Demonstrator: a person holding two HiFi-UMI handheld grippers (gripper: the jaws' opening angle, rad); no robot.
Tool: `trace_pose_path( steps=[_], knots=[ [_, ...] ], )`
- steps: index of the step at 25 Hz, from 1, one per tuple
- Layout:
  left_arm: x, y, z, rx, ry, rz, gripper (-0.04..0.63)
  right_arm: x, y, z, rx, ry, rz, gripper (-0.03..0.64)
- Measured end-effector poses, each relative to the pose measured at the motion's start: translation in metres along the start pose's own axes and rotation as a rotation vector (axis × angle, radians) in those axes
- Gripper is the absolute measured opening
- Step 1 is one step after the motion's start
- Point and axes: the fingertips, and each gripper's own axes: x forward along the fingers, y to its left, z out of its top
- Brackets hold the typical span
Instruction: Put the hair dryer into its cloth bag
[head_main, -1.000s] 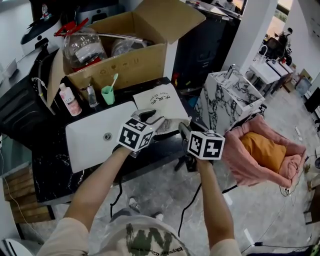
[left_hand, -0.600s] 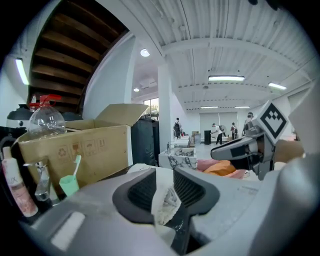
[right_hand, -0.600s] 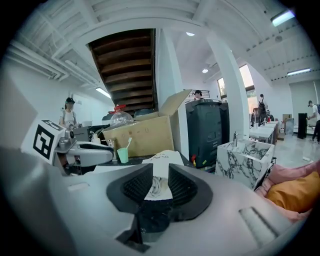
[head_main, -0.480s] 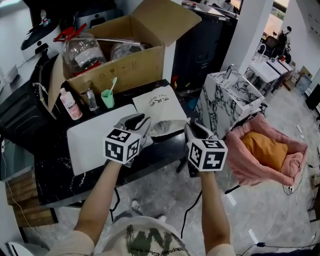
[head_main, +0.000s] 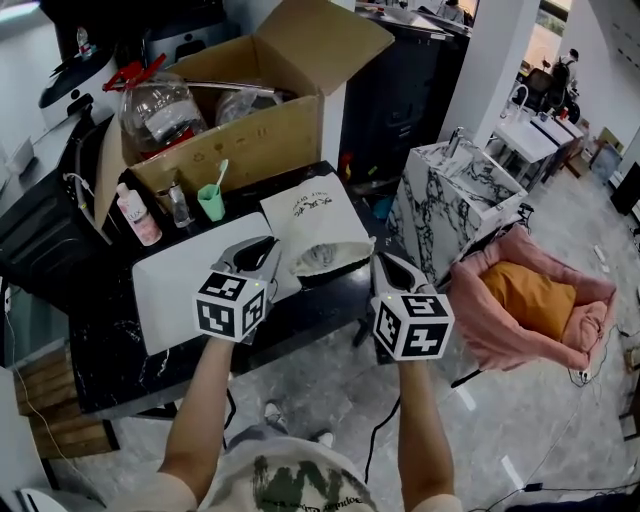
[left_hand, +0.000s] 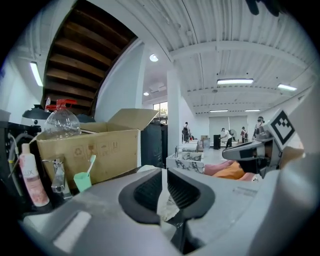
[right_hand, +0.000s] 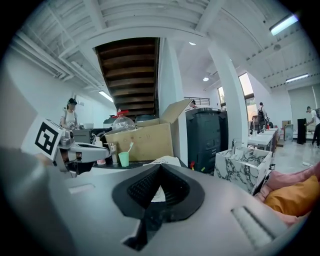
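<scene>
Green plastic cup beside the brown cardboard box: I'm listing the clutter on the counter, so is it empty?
No, a toothbrush stands tilted inside the green plastic cup, its head poking above the rim.

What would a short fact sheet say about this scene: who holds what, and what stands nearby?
Left tongs: jaws just closed, pinching the mouth of the cloth bag
Right tongs: jaws just closed on the mouth's other side
Inside bag: something grey, hard to identify
Behind bag: cardboard box, green cup with toothbrush
</scene>
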Motion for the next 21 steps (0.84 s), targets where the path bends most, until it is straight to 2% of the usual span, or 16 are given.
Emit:
trace_pose_path(
  steps=[4,21],
  knots=[
    [-0.002,-0.003,-0.001,-0.006,0.002,0.004,0.006,-0.003,-0.002,0.002,0.014,-0.013,0.008,-0.002],
    [-0.005,-0.012,-0.011,-0.018,0.026,0.022,0.006,-0.005,-0.001,-0.003,0.03,-0.015,0.039,-0.002]
  ],
)
